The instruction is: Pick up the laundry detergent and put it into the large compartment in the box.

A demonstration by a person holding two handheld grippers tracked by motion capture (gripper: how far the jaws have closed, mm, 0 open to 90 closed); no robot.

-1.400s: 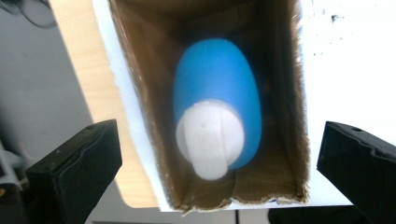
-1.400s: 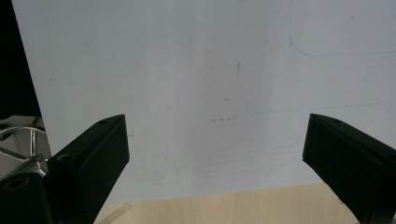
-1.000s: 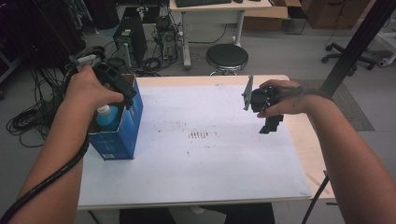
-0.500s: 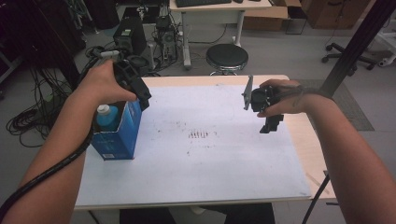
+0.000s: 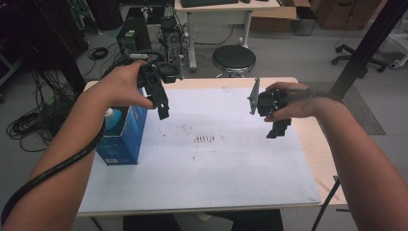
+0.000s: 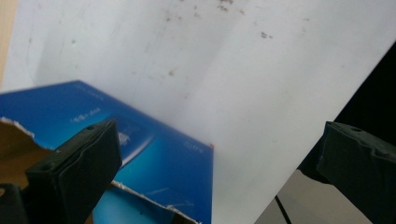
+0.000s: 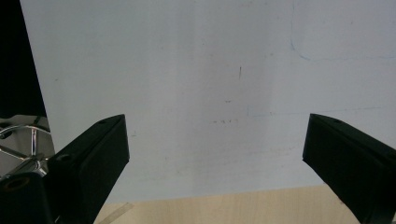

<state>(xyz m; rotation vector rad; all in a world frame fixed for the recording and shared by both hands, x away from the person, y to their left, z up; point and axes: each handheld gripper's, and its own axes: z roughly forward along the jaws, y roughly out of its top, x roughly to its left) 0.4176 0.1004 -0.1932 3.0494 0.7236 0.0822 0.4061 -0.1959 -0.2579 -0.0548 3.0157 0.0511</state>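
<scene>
The high view shows a bottle (image 5: 111, 117) standing in the blue box (image 5: 122, 137) at the surface's (image 5: 216, 178) left edge, upright, opening up. The left claw (image 5: 162, 108), jaws wide and empty, hangs just above it. The right claw (image 5: 278, 131) gapes wide too.

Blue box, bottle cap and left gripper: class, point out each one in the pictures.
blue box (image 5: 122, 139), high view, its front side face.
bottle cap (image 5: 112, 113), high view, the cap's top inside the box.
left gripper (image 5: 162, 114), high view, its jaw tips.
</scene>
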